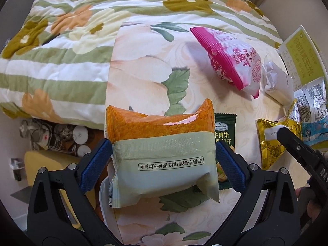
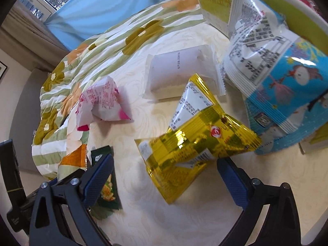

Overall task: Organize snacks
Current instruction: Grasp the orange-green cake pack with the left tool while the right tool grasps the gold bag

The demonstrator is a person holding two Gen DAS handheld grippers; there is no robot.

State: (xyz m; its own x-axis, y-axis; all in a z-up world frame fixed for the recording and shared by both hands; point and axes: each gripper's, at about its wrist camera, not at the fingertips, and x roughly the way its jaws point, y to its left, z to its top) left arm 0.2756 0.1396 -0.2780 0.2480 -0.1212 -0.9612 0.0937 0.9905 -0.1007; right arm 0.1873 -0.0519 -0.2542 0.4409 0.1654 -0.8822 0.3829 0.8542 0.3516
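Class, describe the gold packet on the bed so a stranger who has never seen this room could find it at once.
Start at the cream patterned bedsheet. In front of the open right claw lies the crinkled shiny gold foil snack packet, beside the blue cartoon snack bag. It is the only metallic gold wrapper there.

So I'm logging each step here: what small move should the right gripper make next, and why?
Probably ease forward and close on the gold snack bag. The right gripper is open with the bag's near end lying just ahead between its fingers, while the left gripper is already shut on the orange and green packet.
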